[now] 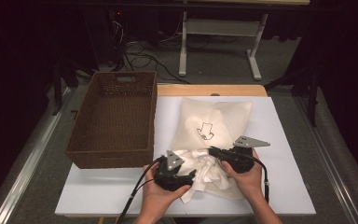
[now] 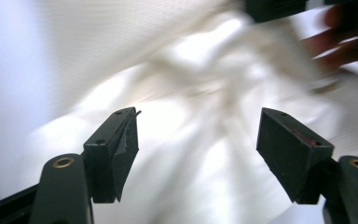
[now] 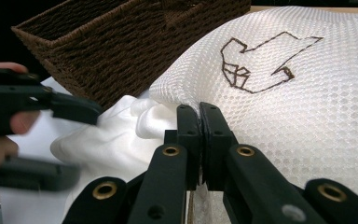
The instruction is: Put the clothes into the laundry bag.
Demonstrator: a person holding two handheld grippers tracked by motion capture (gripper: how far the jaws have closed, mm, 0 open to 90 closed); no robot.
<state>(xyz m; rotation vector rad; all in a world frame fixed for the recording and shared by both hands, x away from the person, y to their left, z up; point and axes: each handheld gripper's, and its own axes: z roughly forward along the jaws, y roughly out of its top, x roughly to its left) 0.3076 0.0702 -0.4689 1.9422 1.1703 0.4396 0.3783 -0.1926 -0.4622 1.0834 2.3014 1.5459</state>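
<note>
Surface: white board point(image 1: 98, 191) on a wooden table, dark room behind, cables on the floor.
Basket: brown wicker basket point(image 1: 114, 119) stands at the board's left; nothing visible inside it.
Mesh bag: white mesh bag point(image 1: 214, 121) with a dark outline drawing lies mid-board, just right of the basket, its mouth towards you.
Cloth: white cloth point(image 1: 205, 170) is bunched at that mouth, partly spilling onto the board between your hands.
Right gripper: your right gripper point(image 3: 199, 122) has its jaws pressed together on the bag's near edge, pinching the mesh.
Left gripper: your left gripper point(image 2: 198, 154) has its jaws apart over the cloth, nothing pressed between them; that view is blurred.
Progress: looks like you are stuffing the cloth into the bag. Whether any cloth is inside yet cannot be told.
Left to do: take a fresh bite on the loose cloth, push the rest in; the basket may be the bag's destination, judging by its placement.
</note>
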